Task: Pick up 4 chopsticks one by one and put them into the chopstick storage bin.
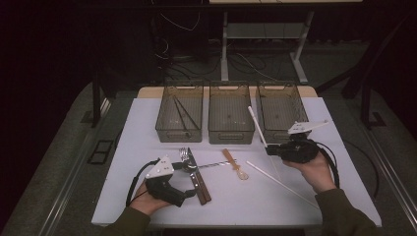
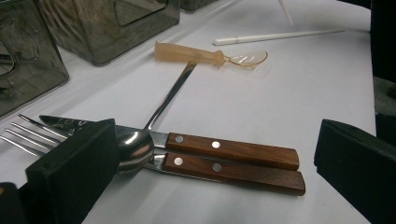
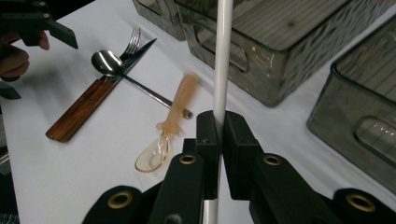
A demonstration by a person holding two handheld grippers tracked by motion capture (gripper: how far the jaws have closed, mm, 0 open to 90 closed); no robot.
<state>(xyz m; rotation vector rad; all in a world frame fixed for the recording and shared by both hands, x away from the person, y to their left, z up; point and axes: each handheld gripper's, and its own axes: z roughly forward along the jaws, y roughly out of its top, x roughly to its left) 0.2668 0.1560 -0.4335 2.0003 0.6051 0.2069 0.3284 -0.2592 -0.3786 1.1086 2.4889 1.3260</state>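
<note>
My right gripper [image 1: 269,149] is shut on a white chopstick [image 1: 256,125] that slants up toward the bins; in the right gripper view the chopstick [image 3: 222,56] rises straight from between the pinched jaws [image 3: 219,135]. A second white chopstick [image 1: 280,182] lies on the table by the right hand. My left gripper [image 1: 188,179] is open low over a knife and fork with wooden handles [image 2: 233,151], with one jaw beside the metal spoon's bowl [image 2: 135,147] and the other past the handle ends. An amber plastic spoon [image 1: 233,162] lies mid-table.
Three translucent grey bins stand along the back: the left one [image 1: 177,135] holds black chopsticks [image 1: 181,114], with the middle [image 1: 230,136] and right [image 1: 278,105] beside it. A white cover lies over the table; dark floor and cables lie beyond.
</note>
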